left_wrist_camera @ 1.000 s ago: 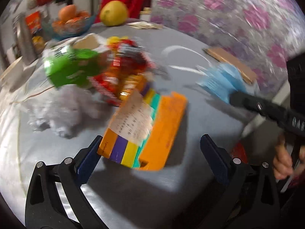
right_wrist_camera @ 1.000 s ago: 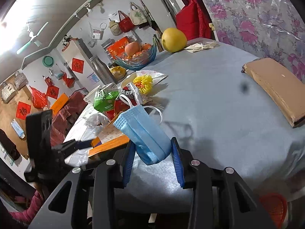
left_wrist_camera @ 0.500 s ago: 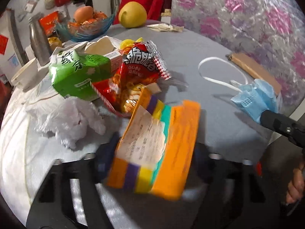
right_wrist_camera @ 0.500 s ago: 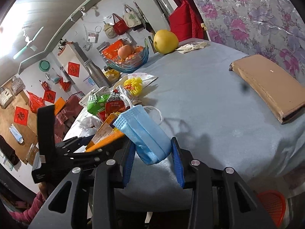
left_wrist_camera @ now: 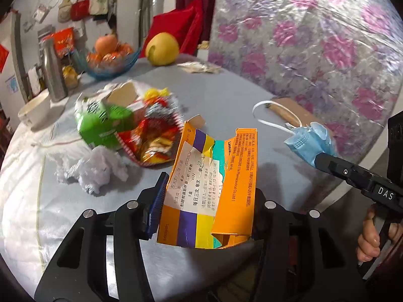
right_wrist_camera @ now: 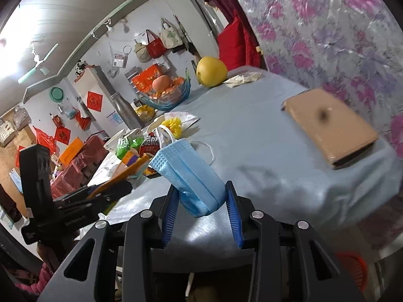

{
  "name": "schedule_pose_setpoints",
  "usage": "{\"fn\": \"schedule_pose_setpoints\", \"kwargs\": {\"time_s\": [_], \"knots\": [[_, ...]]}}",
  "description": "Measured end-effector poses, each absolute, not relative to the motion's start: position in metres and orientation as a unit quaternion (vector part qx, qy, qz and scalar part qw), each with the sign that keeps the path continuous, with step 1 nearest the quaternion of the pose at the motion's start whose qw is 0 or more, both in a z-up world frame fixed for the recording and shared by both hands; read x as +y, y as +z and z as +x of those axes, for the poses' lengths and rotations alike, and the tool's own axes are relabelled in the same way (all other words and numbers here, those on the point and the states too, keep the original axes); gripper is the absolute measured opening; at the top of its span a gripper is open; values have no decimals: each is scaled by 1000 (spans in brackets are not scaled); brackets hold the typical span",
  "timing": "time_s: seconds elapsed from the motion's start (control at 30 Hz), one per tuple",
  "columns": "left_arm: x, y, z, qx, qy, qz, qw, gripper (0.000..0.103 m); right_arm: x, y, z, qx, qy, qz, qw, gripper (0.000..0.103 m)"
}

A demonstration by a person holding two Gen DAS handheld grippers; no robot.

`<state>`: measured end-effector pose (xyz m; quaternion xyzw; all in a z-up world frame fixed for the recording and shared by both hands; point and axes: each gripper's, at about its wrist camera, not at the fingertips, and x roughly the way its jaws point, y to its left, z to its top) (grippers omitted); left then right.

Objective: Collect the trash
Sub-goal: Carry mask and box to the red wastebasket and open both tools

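Note:
My left gripper has a flattened orange medicine box with a white printed label between its blue pads. Its jaws are closing, the pads press the box's sides, and the box stands clear of the grey table. My right gripper is shut on a folded blue face mask, held above the table's near edge, with the ear loops hanging free. The mask also shows at the right of the left wrist view. On the table lie a green packet, a red snack bag and crumpled white plastic.
At the back stand a fruit bowl, a yellow pomelo, a steel bottle and a white bowl. A brown cardboard piece lies at the right edge. A red basket sits below the table.
The left jaws went from wide open around the orange box to pressing on it, and the box has come up off the table. The right gripper drifted a little, mask still held.

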<state>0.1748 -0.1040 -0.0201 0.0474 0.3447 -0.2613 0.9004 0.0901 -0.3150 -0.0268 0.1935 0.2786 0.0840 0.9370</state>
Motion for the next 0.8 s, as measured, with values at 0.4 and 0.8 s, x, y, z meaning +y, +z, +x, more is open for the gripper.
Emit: {"fn": "schedule_pose_setpoints", "kwargs": {"time_s": [0.4,0.8], "knots": [[-175,-14,122,335,-333,95,876,52,-380,-28,6,292,10,173,941,37],[-270,-52,92,381,-410,167,811,52,-463,-169,-14,442,-90,221,865,57]]}}
